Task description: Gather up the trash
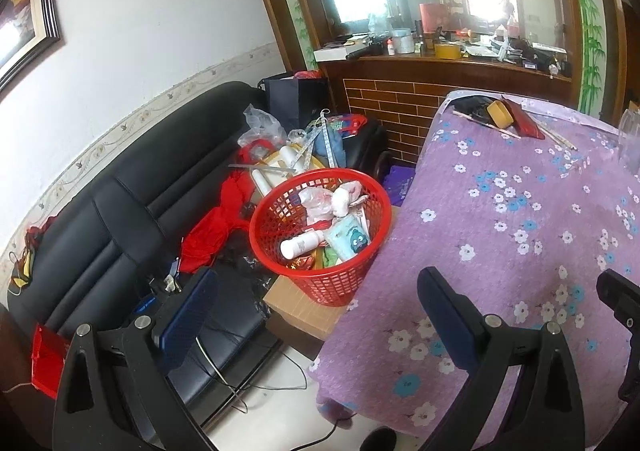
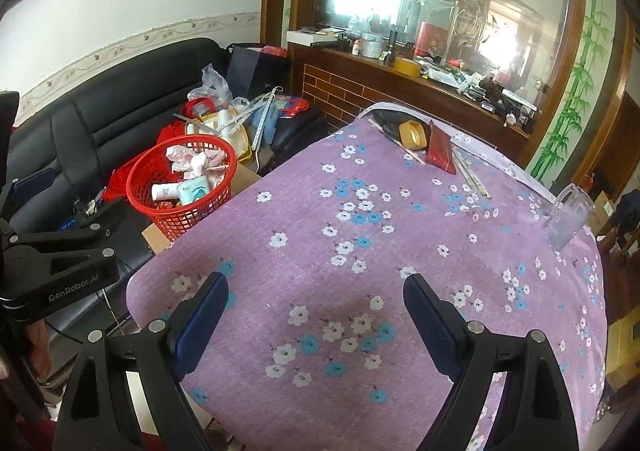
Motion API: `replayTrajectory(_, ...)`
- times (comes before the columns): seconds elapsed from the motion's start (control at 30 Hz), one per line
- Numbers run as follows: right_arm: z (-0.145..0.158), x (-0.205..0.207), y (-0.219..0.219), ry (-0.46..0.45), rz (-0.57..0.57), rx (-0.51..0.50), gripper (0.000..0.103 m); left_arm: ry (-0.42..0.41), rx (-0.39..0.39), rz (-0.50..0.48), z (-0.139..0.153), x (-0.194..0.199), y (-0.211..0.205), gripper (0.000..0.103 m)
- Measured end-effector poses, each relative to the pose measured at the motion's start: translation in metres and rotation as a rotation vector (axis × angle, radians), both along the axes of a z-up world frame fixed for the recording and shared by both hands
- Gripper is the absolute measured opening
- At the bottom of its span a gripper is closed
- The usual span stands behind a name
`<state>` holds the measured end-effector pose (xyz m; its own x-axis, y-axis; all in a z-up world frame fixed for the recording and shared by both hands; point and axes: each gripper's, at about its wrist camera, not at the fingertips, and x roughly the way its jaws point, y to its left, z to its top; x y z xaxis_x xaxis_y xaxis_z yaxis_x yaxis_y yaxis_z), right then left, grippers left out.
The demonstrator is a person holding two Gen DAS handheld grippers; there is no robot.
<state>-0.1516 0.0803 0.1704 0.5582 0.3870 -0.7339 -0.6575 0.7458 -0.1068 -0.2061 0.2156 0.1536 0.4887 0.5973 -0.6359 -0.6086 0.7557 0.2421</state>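
My right gripper (image 2: 316,315) hangs over the near edge of the purple cloth with white and blue flowers (image 2: 400,235), its blue pads spread wide with nothing between them. My left gripper (image 1: 320,315) is just as wide and empty, off the cloth's left edge.

The near cloth is bare, so I judge the next pick lies at the far end: a yellow roll of tape (image 2: 413,134), a dark red flat pouch (image 2: 440,153) and pale thin sticks (image 2: 472,175) lie close together. I should reach across low, take one piece at a time, and keep clear of the clear plastic jug (image 2: 568,217) on the right.

The red plastic mesh basket (image 1: 324,283), already holding a white bottle and wrappers, sits on a cardboard box left of the table. Behind it are a cluttered black leather sofa (image 1: 120,219), then a brick-tiled counter (image 1: 384,99) under a large mirror.
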Motion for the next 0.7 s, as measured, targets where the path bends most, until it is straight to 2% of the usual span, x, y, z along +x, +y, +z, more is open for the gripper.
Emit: replayTrajectory(0.7,-0.0074,-0.0077,0.0092,0.011,0.020,-0.021,0.092,0.005,-0.019,0.016,-0.0056,-0.0074,0.0067,0.099)
